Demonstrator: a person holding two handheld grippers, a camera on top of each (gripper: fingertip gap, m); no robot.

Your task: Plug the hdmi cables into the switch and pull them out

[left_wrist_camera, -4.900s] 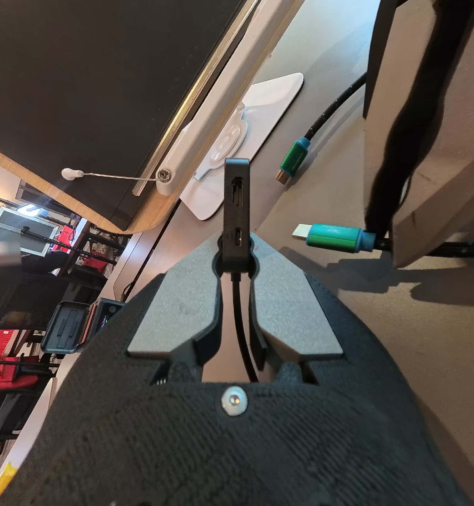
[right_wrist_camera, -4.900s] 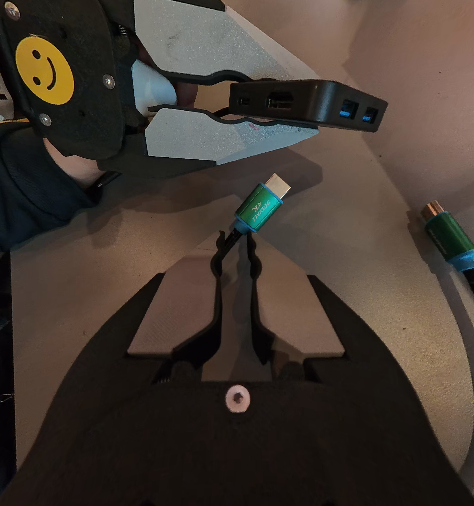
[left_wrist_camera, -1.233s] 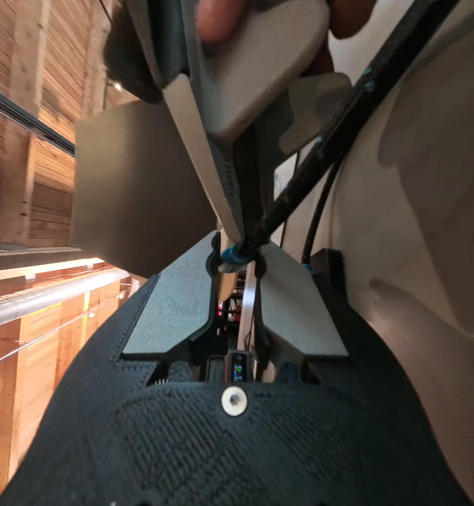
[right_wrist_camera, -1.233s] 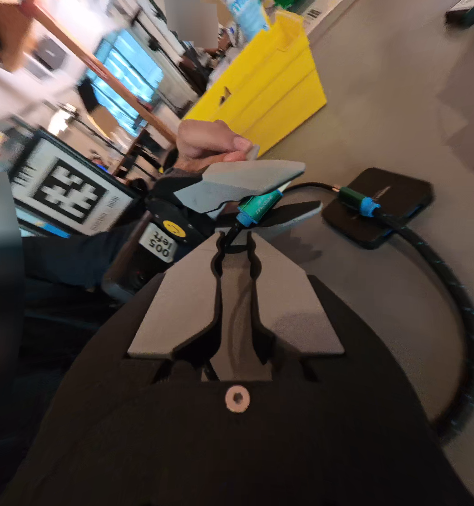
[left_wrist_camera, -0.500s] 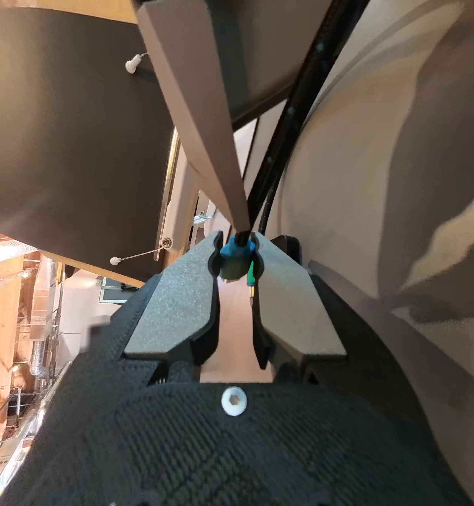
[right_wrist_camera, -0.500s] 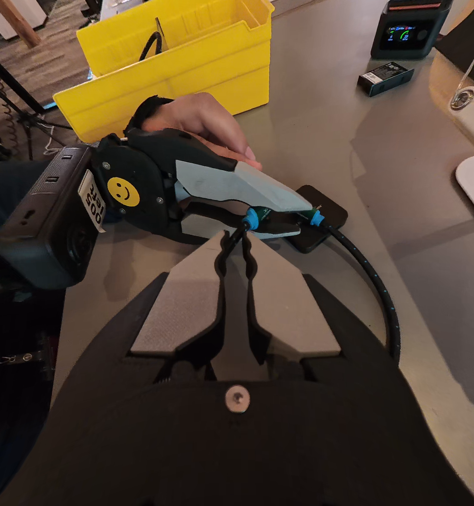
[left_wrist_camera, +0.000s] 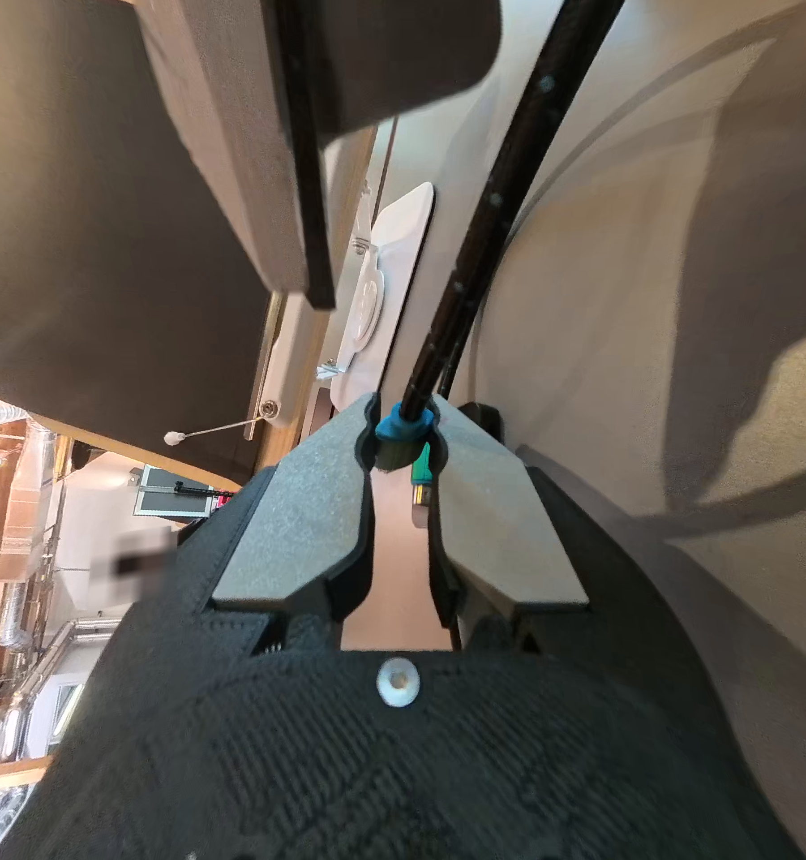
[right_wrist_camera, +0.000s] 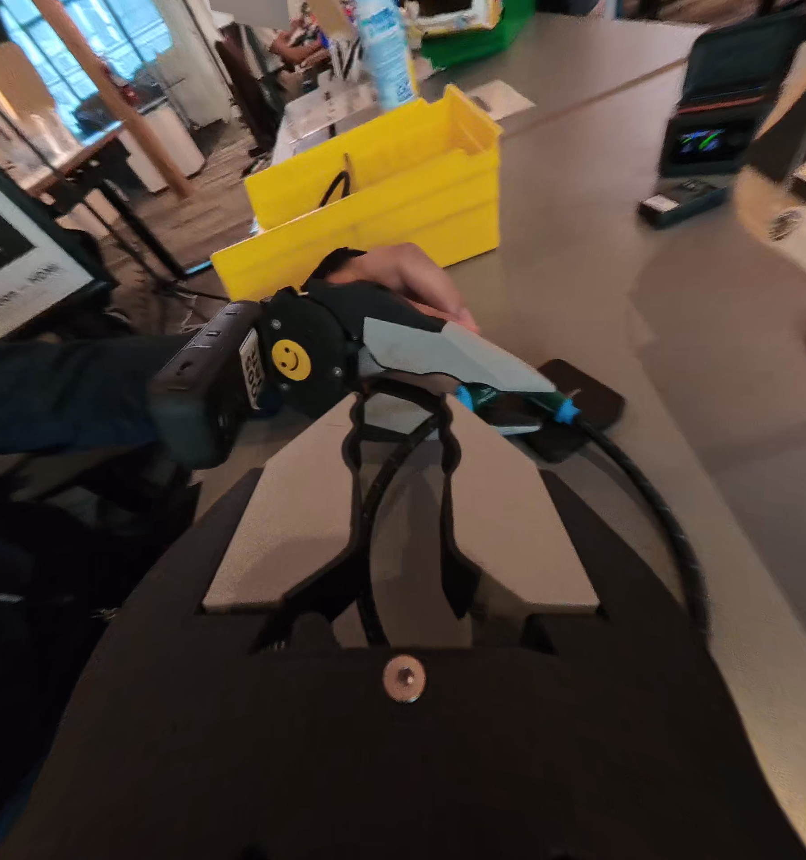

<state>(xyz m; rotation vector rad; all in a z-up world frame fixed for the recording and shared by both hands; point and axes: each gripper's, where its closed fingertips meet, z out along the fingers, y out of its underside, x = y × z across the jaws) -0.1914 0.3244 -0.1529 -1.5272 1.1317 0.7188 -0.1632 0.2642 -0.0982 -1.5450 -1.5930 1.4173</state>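
My left gripper (left_wrist_camera: 401, 430) is shut on the blue collar of a green HDMI plug (left_wrist_camera: 399, 428), whose black braided cable (left_wrist_camera: 461, 279) runs up and away. From the right wrist view, the left gripper (right_wrist_camera: 526, 395) holds this plug (right_wrist_camera: 478, 395) just above the table. My right gripper (right_wrist_camera: 401, 412) is open, and the cable (right_wrist_camera: 382, 474) passes loosely between its fingers. The black switch (right_wrist_camera: 596, 400) lies flat on the table beyond. A second green plug (right_wrist_camera: 554, 405) lies against it, its metal tip bare in the left wrist view (left_wrist_camera: 420, 493).
A yellow bin (right_wrist_camera: 392, 200) stands behind the left gripper. A black device with a screen (right_wrist_camera: 703, 139) and a small black box (right_wrist_camera: 680, 204) sit at the far right. A white pad (left_wrist_camera: 392, 270) and a dark monitor panel (left_wrist_camera: 112, 302) lie ahead. Spacing between my two grippers at the tips: around 8 cm. The black switch (right_wrist_camera: 596, 400) lies some 7 cm from my left tips, 15 cm from my right tips.
The switch, held by my left gripper earlier, now lies on the table. My left gripper has taken the plug. My right gripper has opened, let go of the cable and drawn back.
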